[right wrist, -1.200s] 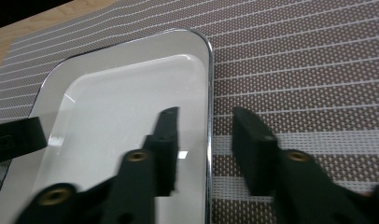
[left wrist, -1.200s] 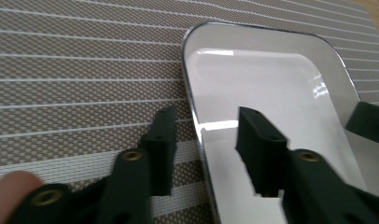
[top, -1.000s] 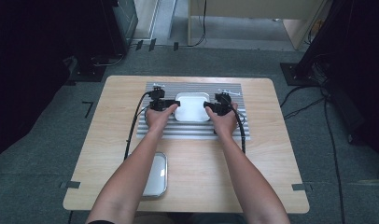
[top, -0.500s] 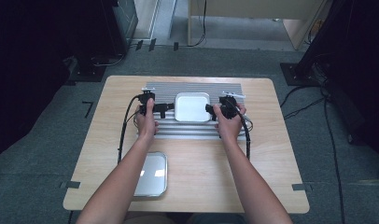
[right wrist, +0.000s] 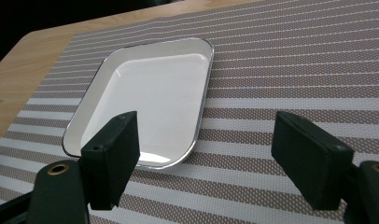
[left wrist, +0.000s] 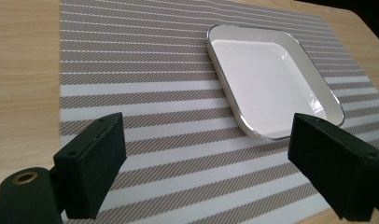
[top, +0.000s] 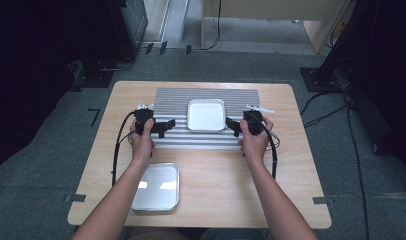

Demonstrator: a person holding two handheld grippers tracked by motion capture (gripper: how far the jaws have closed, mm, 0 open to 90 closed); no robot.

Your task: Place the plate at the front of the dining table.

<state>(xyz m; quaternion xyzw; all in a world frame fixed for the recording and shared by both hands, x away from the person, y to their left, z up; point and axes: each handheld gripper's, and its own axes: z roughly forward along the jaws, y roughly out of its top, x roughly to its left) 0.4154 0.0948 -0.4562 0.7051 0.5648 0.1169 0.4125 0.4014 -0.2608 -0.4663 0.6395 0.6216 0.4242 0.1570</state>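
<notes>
A white tray point(top: 206, 114) sits on a striped mat point(top: 176, 97) toward the far edge of the table point(top: 291, 165), with bare mat on both its sides and open wood toward the near edge. A second, metal tray point(top: 158, 185) lies near the near left corner. The left gripper point(top: 163, 127) has wide-open fingers point(left wrist: 92, 163) holding nothing, just left of the white tray and apart from it. The right gripper point(top: 233, 126) has just been opening; its fingers point(right wrist: 113, 156) are empty, close to the tray's right side. The tray lies flat, nearly square, sides parallel to the table edges.
</notes>
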